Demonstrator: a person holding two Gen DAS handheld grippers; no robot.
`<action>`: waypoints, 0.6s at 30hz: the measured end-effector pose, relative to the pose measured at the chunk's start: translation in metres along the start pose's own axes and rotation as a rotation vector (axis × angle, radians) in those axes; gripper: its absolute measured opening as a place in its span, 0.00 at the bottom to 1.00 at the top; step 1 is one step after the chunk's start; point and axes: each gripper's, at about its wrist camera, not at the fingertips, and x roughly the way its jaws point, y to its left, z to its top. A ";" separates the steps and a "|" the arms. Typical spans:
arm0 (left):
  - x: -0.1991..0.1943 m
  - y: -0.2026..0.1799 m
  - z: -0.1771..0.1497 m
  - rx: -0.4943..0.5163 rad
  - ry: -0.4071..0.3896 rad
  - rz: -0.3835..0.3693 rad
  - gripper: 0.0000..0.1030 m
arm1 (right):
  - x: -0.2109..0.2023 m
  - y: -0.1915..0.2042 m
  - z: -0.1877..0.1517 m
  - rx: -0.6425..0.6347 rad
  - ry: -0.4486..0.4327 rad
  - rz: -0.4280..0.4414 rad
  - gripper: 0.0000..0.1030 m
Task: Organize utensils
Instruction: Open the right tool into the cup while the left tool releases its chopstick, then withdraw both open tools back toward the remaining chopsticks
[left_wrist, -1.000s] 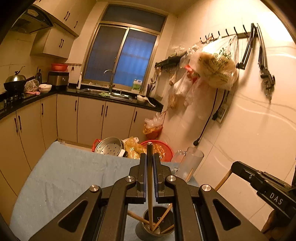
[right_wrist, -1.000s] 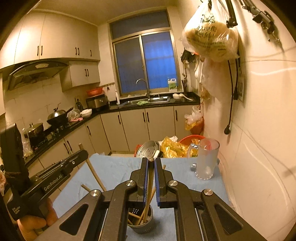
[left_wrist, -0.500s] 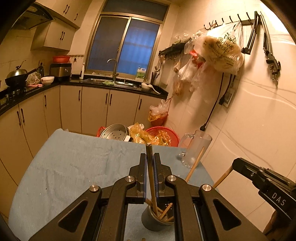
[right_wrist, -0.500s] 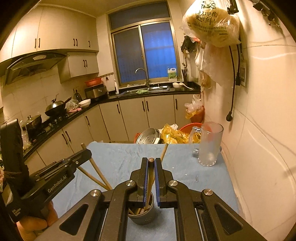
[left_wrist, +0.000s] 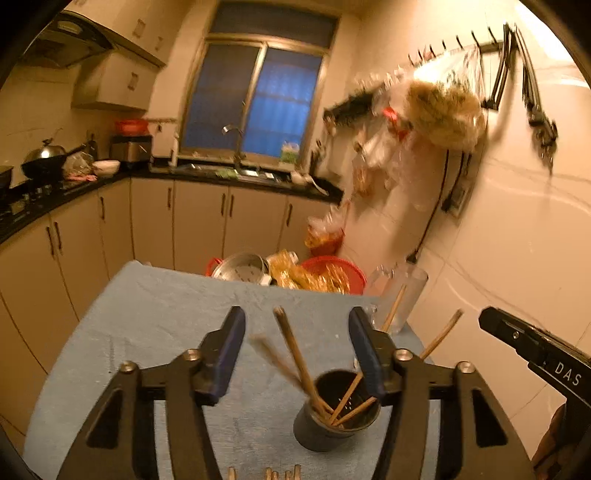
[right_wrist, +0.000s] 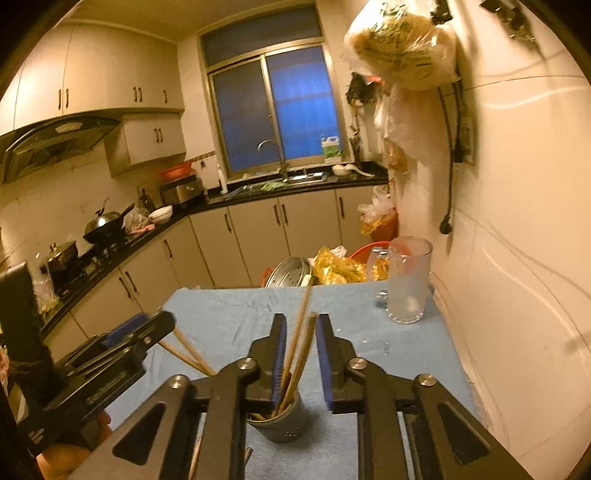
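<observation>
A dark utensil cup (left_wrist: 334, 413) stands on the blue cloth (left_wrist: 155, 317) and holds several wooden chopsticks (left_wrist: 295, 354). My left gripper (left_wrist: 295, 325) is wide open just above it; one chopstick stands free between the jaws, another is blurred beside it. In the right wrist view the cup (right_wrist: 282, 421) sits under my right gripper (right_wrist: 301, 325), which is slightly open, with chopsticks (right_wrist: 303, 347) loose between its blue pads. The left gripper (right_wrist: 140, 332) shows at the left of that view, the right gripper (left_wrist: 524, 339) at the right of the left wrist view.
A clear glass jug (right_wrist: 408, 280) stands at the table's far right by the tiled wall. Beyond the far edge are a steamer pan (right_wrist: 291, 271), yellow bags and a red basket (left_wrist: 332, 269). More utensil tips (left_wrist: 273, 472) lie at the near edge.
Both grippers have opened and let go of their chopsticks, which now stand in the cup. The left gripper opened wide, the right only a little.
</observation>
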 end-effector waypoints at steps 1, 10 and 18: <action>-0.008 0.002 0.000 -0.004 -0.004 -0.001 0.60 | -0.006 0.000 0.000 0.004 -0.005 -0.003 0.27; -0.085 0.039 -0.048 -0.036 0.091 0.060 0.69 | -0.073 0.013 -0.052 0.022 0.011 0.068 0.60; -0.117 0.087 -0.133 -0.153 0.223 0.133 0.69 | -0.092 0.018 -0.145 0.065 0.134 0.153 0.60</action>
